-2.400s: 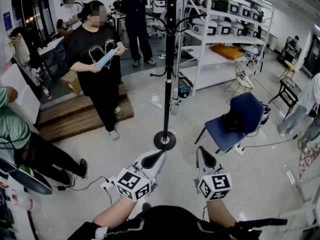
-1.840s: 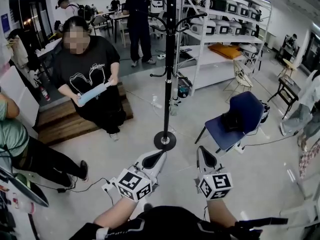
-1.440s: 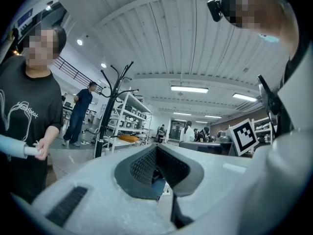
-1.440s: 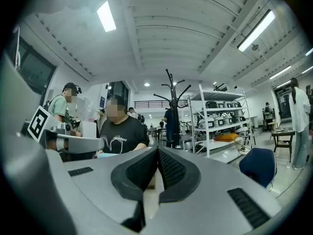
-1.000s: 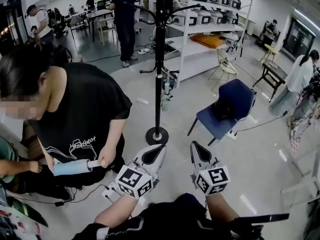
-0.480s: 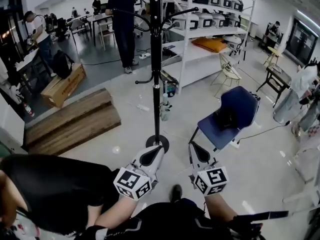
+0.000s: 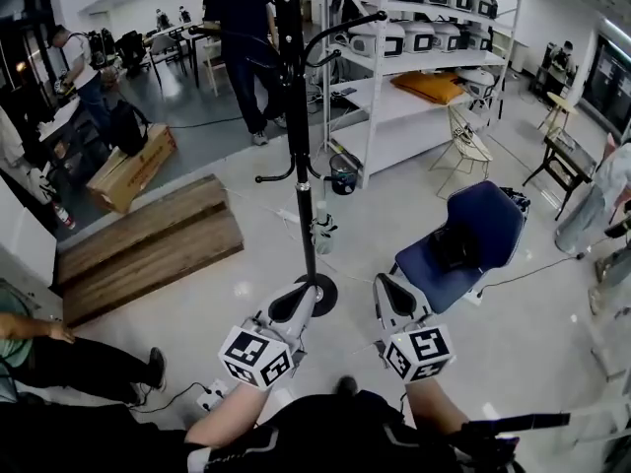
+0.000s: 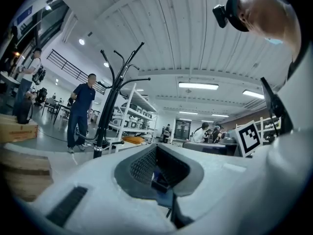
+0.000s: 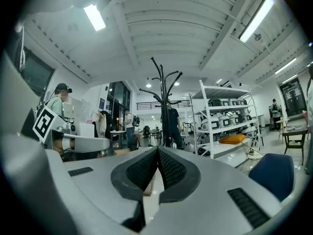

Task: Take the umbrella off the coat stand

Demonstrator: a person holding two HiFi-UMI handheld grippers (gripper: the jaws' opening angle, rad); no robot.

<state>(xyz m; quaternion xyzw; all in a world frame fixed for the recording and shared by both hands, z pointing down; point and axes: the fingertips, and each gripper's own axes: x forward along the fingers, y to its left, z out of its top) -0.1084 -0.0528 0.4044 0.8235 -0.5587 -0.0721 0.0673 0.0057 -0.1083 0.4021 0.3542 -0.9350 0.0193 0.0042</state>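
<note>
Both grippers are closed and empty: the left gripper (image 7: 296,301) and the right gripper (image 7: 386,290) point level at the black coat stand (image 7: 305,215), whose round base lies just ahead of the left one. A blue chair (image 7: 463,239) stands to its right, a wooden platform (image 7: 148,244) to its left, and a white shelving rack (image 7: 414,67) and a standing person (image 7: 242,28) behind. The head view cuts off the stand's top, and no view shows the umbrella clearly.

The coat stand (image 7: 299,116) is a slim black pole, upright on a round base on the pale floor. Curved hooks fan out at its top, and a second tier sits lower down. A small pale bundle (image 7: 319,233) shows just beside the lower pole. It is possibly the folded umbrella, but too small to tell.
</note>
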